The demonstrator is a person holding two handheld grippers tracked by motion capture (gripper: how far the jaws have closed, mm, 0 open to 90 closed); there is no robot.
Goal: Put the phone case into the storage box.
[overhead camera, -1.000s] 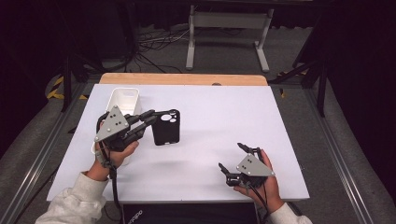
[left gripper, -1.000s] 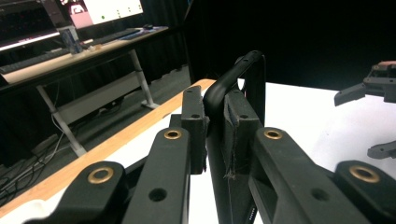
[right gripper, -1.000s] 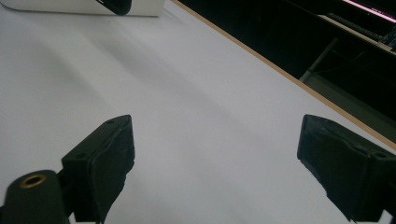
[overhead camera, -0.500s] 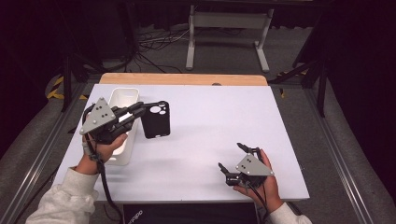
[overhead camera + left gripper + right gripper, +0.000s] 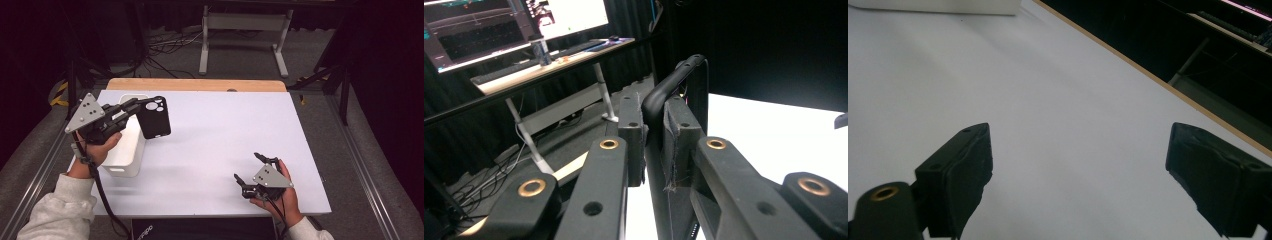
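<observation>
Item: black phone case, camera cut-out at its top, rounded corners, matte and thin-walled, held upright in the air just beside the white bin at the left of the counter; the left hand-held gripper is clamped on one side edge, its pads pinching the rim, likely so the case hangs free for lowering into the bin. The right hand-held gripper rests near the counter's front right, well apart, jaws spread wide with nothing between them, seemingly parked out of the way.
</observation>
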